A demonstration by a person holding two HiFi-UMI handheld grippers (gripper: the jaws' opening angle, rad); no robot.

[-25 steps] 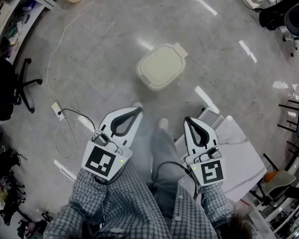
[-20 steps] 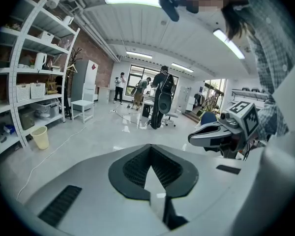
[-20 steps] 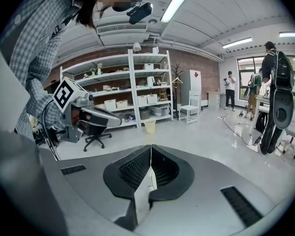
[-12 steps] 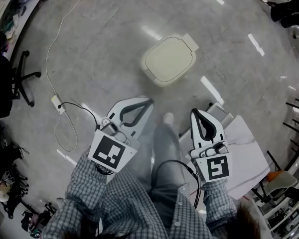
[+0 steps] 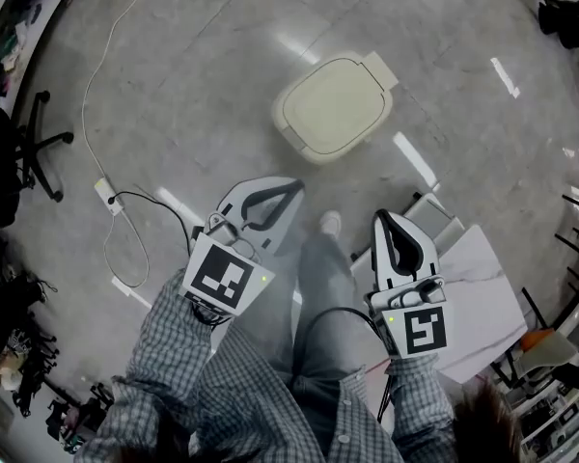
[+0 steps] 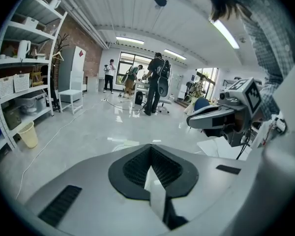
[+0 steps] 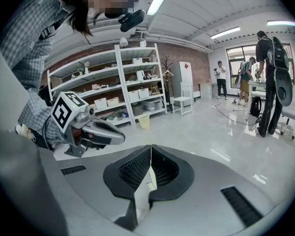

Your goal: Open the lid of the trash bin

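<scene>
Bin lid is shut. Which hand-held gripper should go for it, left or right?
Left, probably. The left hand-held gripper points toward the trash bin and sits nearer its lid; the right hand-held gripper lies further back. Both are shut and empty.

The trash bin [image 5: 333,104], upper centre of the head view, looks like smooth cream plastic with a soft sheen. The floor [image 5: 174,75] is polished and glossy, mirroring ceiling lights. The left gripper [image 5: 291,189] and right gripper [image 5: 386,218] have smooth, matt pale plastic shells with ribbed black pads [image 6: 135,168]. The sleeves [image 5: 169,355] are checked woven cloth.
</scene>
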